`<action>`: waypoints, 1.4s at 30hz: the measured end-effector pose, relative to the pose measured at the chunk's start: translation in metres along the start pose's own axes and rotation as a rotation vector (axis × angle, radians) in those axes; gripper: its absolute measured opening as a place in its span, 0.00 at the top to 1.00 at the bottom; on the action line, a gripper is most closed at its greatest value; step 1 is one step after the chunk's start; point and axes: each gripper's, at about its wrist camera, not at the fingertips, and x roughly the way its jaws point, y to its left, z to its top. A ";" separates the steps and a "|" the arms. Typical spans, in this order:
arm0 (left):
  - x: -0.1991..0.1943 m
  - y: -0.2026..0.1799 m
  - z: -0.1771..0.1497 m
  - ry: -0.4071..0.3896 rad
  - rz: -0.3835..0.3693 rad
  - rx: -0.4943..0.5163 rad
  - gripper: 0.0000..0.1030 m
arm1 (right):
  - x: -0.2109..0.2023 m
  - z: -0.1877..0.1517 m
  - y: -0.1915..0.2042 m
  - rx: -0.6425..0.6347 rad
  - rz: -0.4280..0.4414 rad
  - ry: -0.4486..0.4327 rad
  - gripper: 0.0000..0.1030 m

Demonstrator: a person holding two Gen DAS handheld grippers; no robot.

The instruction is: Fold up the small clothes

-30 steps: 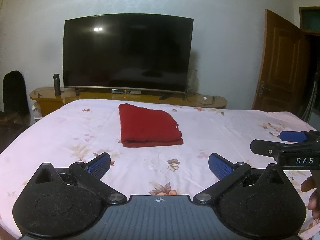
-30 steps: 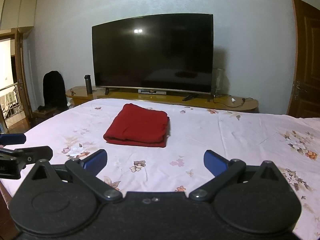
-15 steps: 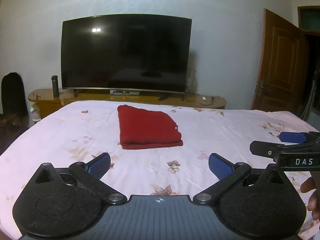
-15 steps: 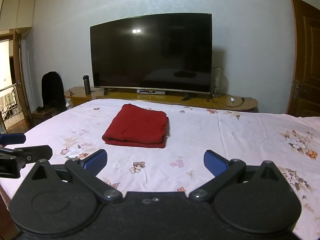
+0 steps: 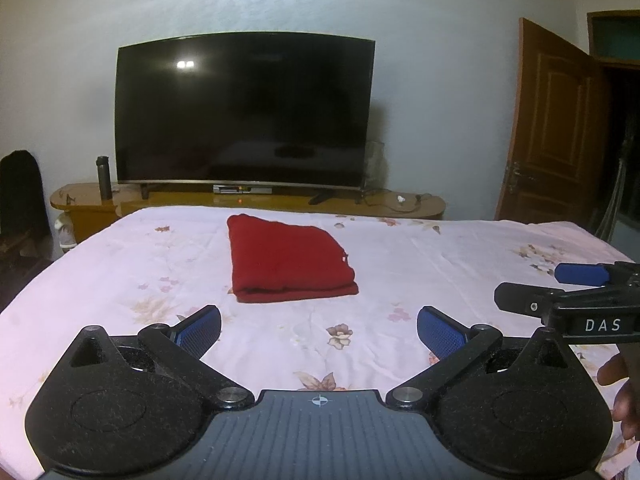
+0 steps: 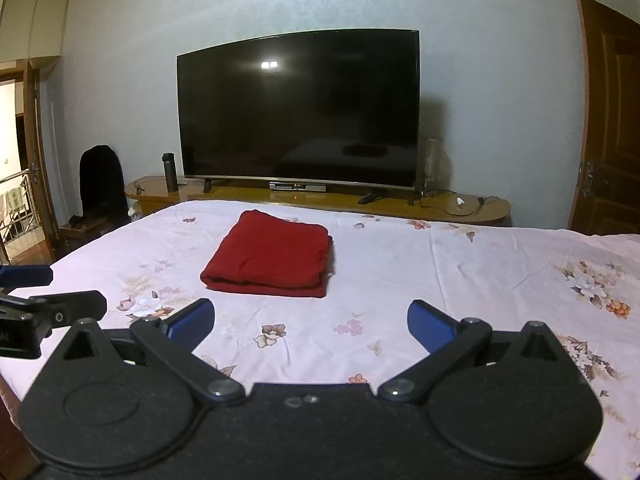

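Note:
A red garment (image 5: pixel 286 258) (image 6: pixel 270 254) lies folded into a flat rectangle on the pink flowered bedsheet (image 5: pixel 440 264) (image 6: pixel 460 276), towards the bed's far side. My left gripper (image 5: pixel 318 326) is open above the near part of the bed, well short of the garment, with nothing between its blue pads. My right gripper (image 6: pixel 310 322) is also open and empty, at about the same distance from the garment. Each gripper shows at the edge of the other's view: the right one (image 5: pixel 580 292) on the right, the left one (image 6: pixel 36 292) on the left.
A large dark TV (image 5: pixel 244 112) stands on a low wooden cabinet (image 5: pixel 408 210) beyond the bed's far edge, with a dark bottle (image 5: pixel 104 178) at its left end. A wooden door (image 5: pixel 548 128) stands open at the right. A dark chair (image 6: pixel 100 184) and a doorway are at the left.
Both grippers have drawn back and risen slightly from the folded garment, which looks a little smaller and further off. Both stay open.

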 end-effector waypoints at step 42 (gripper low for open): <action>0.001 -0.011 0.004 -0.037 0.030 0.029 0.00 | 0.000 0.005 -0.010 -0.022 0.006 -0.013 0.01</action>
